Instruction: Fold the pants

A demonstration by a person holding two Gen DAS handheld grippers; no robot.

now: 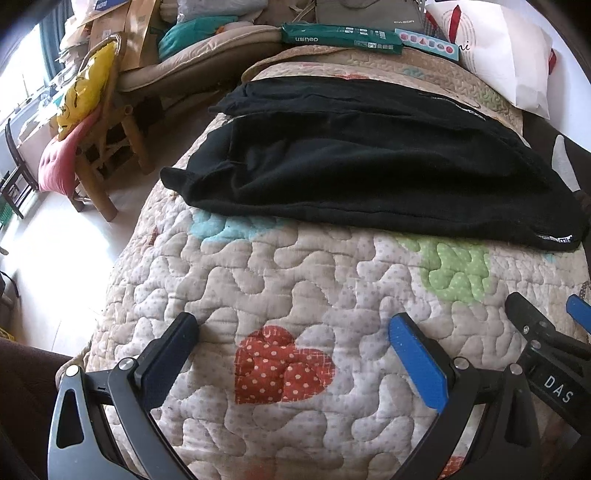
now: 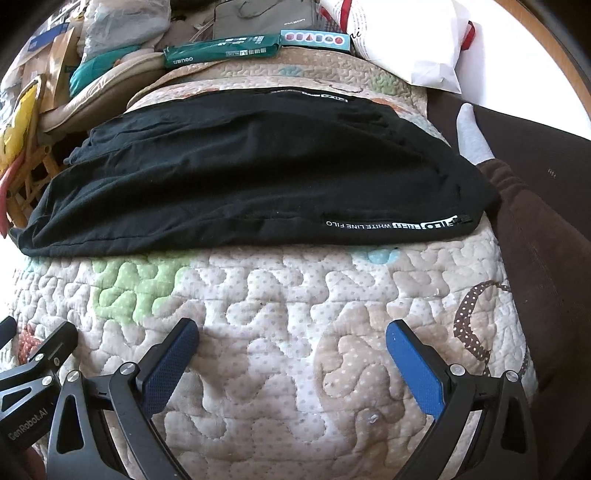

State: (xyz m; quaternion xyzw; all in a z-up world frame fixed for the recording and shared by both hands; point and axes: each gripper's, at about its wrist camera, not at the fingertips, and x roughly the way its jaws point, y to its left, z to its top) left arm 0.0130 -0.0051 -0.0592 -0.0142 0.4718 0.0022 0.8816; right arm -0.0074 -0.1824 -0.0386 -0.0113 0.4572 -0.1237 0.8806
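Left gripper (image 1: pixel 291 328) was spread wide, holding nothing, hovering over the quilt (image 1: pixel 258 266) near a red heart patch (image 1: pixel 280 369). Right gripper (image 2: pixel 291 332) was likewise spread wide and empty, just to the right of the left one, both over bare quilt at the near end. The black pants (image 1: pixel 369 158) lay further off across the quilt, apart from both tools, apparently already folded lengthwise, with a printed white label (image 2: pixel 391 224) along the near edge toward the right end.

Risks, as judgement: the fabric looked thick and layered, so a pinch at the near edge could catch only the top layer and pull the fold apart. The left end of the pants sat close to the quilt's left edge, so a drag leftward could slide it off. Pinching too deep could grab the quilt along with the pants. Uneven lift between the two tools would skew the fold. A person's socked foot (image 2: pixel 472 133) lay just beside the right end and could snag the cloth. Clutter at the far end, including a green box (image 1: pixel 340 35), limited room to push away.
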